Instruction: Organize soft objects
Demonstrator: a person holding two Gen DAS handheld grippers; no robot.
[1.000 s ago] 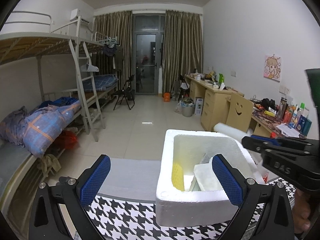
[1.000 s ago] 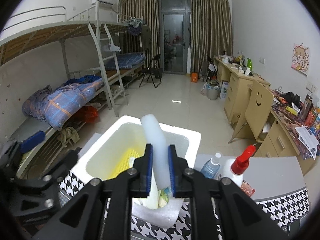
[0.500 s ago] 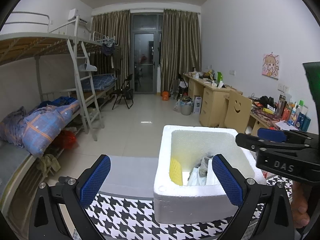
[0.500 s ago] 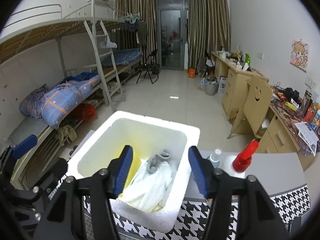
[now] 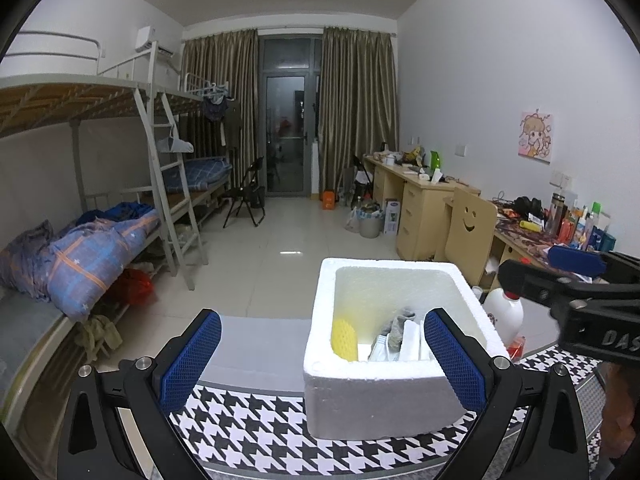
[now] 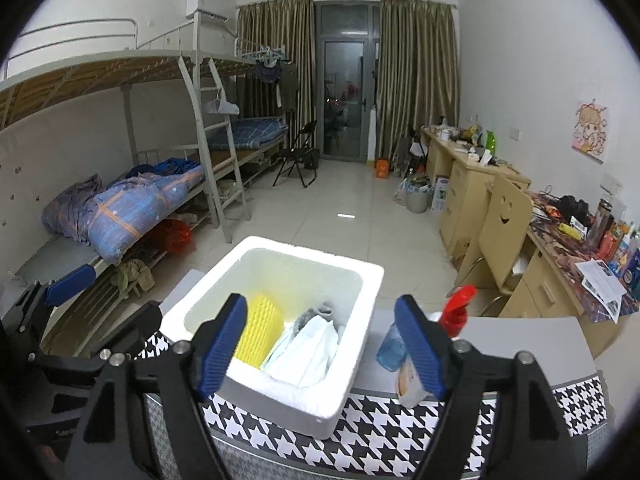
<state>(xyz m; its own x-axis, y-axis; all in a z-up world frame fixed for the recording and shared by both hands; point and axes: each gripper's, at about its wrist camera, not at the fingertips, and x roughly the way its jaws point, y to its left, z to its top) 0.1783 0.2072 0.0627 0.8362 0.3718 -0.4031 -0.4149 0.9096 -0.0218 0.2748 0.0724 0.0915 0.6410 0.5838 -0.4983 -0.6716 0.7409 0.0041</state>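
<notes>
The white cloth [image 6: 310,346] lies crumpled in the foam box [image 6: 360,280], low against its right inner wall, with a grey rag [image 6: 320,312] bunched on top at the far end. It sits just ahead of and below the right tool [image 6: 322,342], between the lines of the two blue pads but clear of both. The right tool's jaws have just been opening and now stand wide, gripping nothing.

The cloth looks soft and folded over itself, pale with bluish shadow in the creases. Beside it, to the left, a yellow mesh sleeve [image 6: 260,338] stands on edge against the box's left wall.

From the left wrist view, the same pile [image 5: 396,344] shows at the near right of the box [image 5: 384,396], with the sleeve [image 5: 344,338] to its left. The left tool [image 5: 322,360] is spread wide and empty, its right pad in front of the box's near right corner, its left pad off over the houndstooth desk [image 5: 256,428].

A red-capped spray bottle [image 6: 456,312] and a blue bottle [image 6: 390,348] stand on the desk just right of the box.
</notes>
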